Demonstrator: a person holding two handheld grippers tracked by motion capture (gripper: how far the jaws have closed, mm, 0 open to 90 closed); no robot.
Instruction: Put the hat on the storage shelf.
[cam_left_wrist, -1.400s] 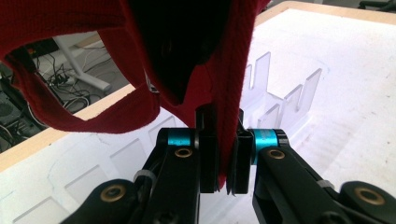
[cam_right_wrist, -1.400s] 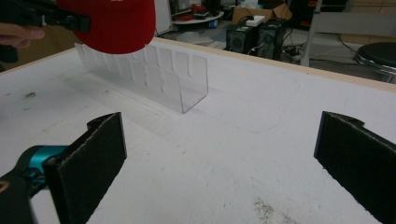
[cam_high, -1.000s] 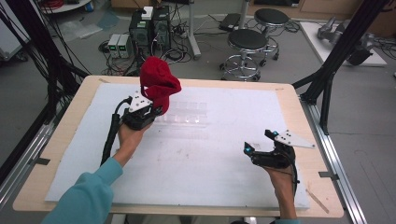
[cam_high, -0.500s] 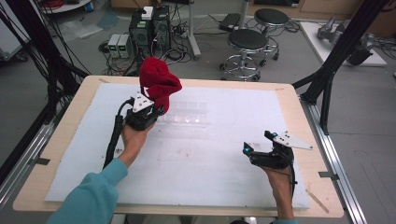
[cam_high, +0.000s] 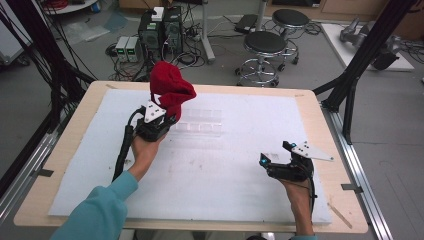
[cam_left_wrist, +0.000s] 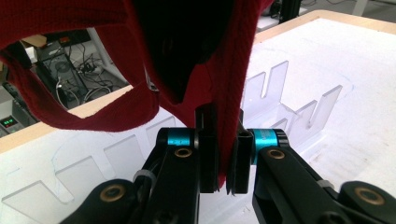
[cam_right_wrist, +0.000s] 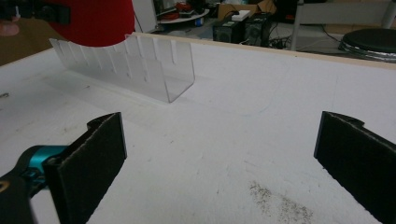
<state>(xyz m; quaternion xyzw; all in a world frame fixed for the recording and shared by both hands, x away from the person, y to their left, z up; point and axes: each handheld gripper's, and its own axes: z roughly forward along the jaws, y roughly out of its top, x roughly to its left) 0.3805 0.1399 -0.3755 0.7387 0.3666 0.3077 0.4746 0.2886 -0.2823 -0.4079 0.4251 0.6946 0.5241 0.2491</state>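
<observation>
Left gripper view shows your left gripper (cam_left_wrist: 223, 154) with fingers pinching the red cloth (cam_left_wrist: 140, 60) hanging, probably above the clear rack (cam_left_wrist: 289, 107), while right gripper (cam_right_wrist: 219, 163) fingers gape empty.

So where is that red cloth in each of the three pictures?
High view: red cloth upper left of centre, held up by the left gripper.
Left gripper view: cloth fills the top, pinched between the jaws.
Right gripper view: top left corner.
Shared landmark: the clear slotted rack.
</observation>
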